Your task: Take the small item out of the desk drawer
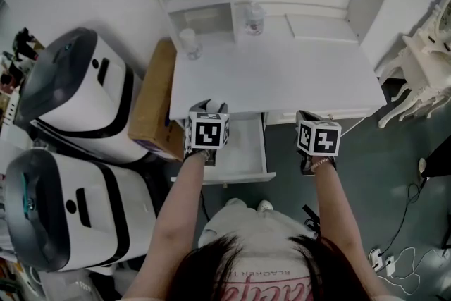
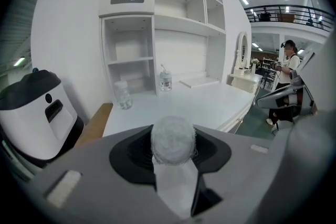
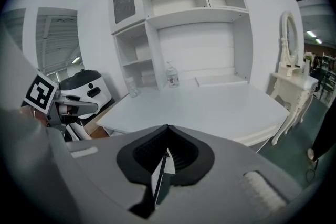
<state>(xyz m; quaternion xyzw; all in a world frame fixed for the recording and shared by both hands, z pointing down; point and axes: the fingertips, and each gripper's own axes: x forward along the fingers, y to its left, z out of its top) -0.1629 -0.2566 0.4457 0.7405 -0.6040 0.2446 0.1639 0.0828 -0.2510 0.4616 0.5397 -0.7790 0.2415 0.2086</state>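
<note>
Only the head view shows the open drawer [image 1: 243,151]; jaws of the left gripper [image 2: 174,165] grasp a fuzzy white ball [image 2: 173,136], the right gripper [image 3: 160,173] has its jaws clenched together.

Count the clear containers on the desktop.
2: a jar at the back left of the desk, a bottle right of it at the back middle. None look hidden.

Small grey capitals on the person's shirt [image 1: 246,230], upside down near the head view's bottom edge, read "BLACKER T"; hair hides the rest. The larger pink script beside them is cut off and cannot be read. The left cube [image 1: 208,132] and right cube [image 1: 318,138] each bear a black-and-white square marker.
</note>
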